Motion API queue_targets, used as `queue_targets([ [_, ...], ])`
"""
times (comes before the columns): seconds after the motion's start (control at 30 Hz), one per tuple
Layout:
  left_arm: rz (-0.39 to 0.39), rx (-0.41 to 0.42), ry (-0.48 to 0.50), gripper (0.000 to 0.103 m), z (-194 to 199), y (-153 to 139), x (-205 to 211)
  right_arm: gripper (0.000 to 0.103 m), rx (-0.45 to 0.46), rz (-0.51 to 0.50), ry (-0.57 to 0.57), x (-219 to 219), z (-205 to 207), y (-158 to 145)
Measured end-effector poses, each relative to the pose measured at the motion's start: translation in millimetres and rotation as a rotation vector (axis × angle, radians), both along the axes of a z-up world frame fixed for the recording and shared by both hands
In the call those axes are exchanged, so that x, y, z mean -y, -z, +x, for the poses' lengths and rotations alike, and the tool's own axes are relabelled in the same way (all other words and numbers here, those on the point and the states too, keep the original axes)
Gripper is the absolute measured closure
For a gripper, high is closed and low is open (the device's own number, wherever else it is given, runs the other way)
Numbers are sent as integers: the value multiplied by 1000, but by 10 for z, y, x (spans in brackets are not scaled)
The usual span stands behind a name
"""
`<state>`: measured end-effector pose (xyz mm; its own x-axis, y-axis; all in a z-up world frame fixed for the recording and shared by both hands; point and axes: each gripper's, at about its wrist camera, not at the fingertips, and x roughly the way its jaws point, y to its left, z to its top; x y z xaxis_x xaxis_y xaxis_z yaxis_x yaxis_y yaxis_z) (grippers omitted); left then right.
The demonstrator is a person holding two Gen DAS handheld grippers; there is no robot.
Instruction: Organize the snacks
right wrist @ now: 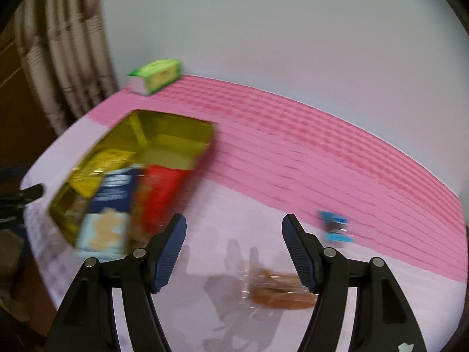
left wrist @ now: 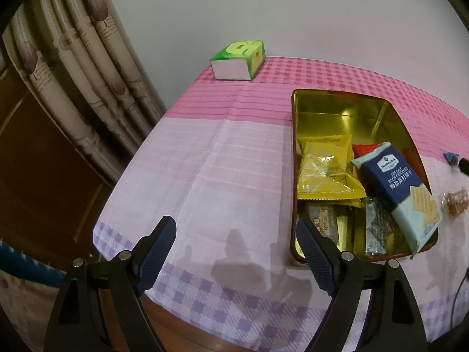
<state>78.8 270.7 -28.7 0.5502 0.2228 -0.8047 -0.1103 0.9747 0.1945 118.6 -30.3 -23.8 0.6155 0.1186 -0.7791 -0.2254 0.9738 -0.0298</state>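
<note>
A gold-lined tin [left wrist: 337, 102] [right wrist: 176, 129] sits on the pink checked tablecloth [left wrist: 205, 152]. It holds yellow packets [left wrist: 325, 170], a blue soda cracker pack [left wrist: 401, 187] [right wrist: 112, 205], a red packet [right wrist: 161, 187] and other snacks. My left gripper [left wrist: 236, 239] is open and empty, just left of the tin's near corner. My right gripper [right wrist: 234, 231] is open and empty above the cloth, right of the tin. A clear-wrapped brown snack [right wrist: 278, 292] [left wrist: 455, 204] lies just below its fingers. A blue-wrapped candy [right wrist: 335, 227] [left wrist: 451, 157] lies to its right. The right wrist view is blurred.
A green tissue box [left wrist: 239, 58] [right wrist: 156, 76] stands at the table's far left corner by a white wall. Curtains [left wrist: 73, 73] and a wooden door hang left of the table. The table's near edge runs just under my left gripper.
</note>
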Motion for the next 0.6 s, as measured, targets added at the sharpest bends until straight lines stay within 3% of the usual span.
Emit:
queue_targets([
  [0.3,12,-1,69,19,-5,39,167,39,-42,-17,133,810,246,224],
  [0.6,41,5,135,19,8,24,425,45,-101,10,120,1014,537,565],
])
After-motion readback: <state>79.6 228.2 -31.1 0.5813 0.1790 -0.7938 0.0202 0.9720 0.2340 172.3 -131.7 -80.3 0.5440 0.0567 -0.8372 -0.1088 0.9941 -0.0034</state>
